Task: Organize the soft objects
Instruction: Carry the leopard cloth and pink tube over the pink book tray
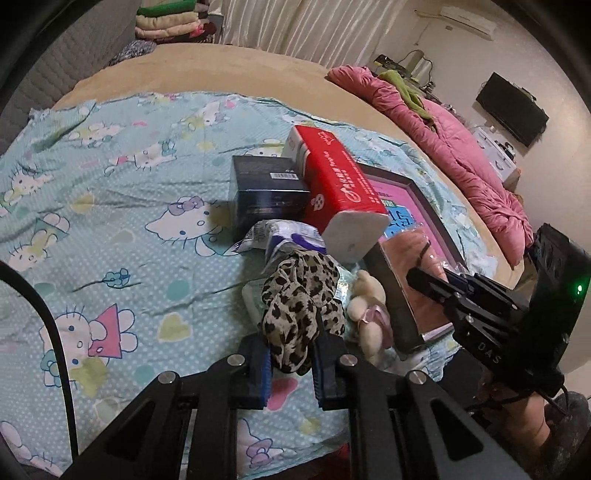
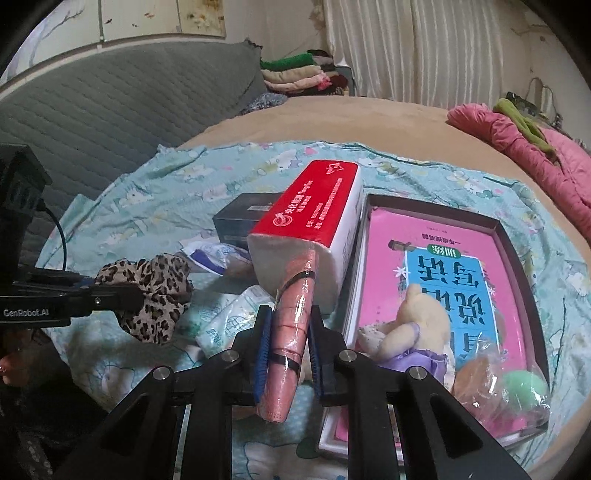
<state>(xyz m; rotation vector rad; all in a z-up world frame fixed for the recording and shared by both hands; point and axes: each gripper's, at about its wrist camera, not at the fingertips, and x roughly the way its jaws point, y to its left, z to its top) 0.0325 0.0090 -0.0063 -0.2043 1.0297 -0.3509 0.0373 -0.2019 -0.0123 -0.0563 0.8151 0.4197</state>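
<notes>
Your left gripper (image 1: 291, 363) grips the leopard scarf (image 1: 301, 302); your right gripper (image 2: 286, 356) clamps the pink packet (image 2: 291, 332). Sorting has barely begun, it seems: the plush bear (image 2: 417, 325) at three o'clock and tissue pack (image 2: 314, 232) at twelve wait.

The left wrist view looks from behind its own fingers, down and forward over the cartoon sheet (image 1: 110, 229), close to the clutter; the right wrist view looks the same way from further right, near the pink book (image 2: 436, 273); both share the red tissue pack (image 1: 340, 184), the dark box (image 1: 266, 192) and the far curtains (image 1: 295, 26).
</notes>
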